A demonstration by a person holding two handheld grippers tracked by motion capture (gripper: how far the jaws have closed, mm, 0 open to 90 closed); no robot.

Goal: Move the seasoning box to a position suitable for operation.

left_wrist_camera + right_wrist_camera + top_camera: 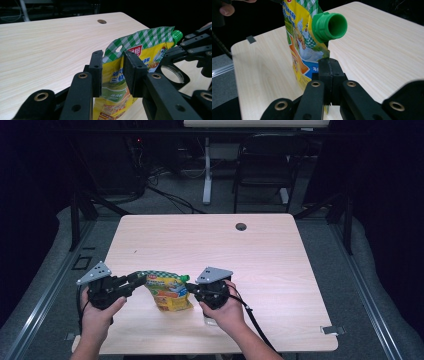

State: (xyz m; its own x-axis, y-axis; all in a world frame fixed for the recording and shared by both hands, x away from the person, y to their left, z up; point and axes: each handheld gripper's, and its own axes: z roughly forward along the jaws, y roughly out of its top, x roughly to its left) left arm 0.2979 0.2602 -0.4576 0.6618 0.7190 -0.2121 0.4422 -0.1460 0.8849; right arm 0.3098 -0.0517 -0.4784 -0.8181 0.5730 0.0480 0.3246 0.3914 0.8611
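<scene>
The person holds a yellow spouted pouch (168, 291) upright between the 2 grippers, just above the near part of the table (260, 250). The left gripper (113, 73) has its jaws set on either side of the pouch's upper corner, below the green checked top band; a gap shows beside 1 pad, so whether it truly pinches the film or merely brackets it cannot be told. The right gripper (329, 72) has its jaws pressed together on the pouch's edge directly beneath the green spout (329, 27), which stands open and capless, tipped toward that gripper's camera. Holding at both top corners likely keeps the soft bag from sagging and the open spout raised, so nothing spills. A small clear round object (172, 73) lies just beyond the left gripper, beneath the right one.
</scene>
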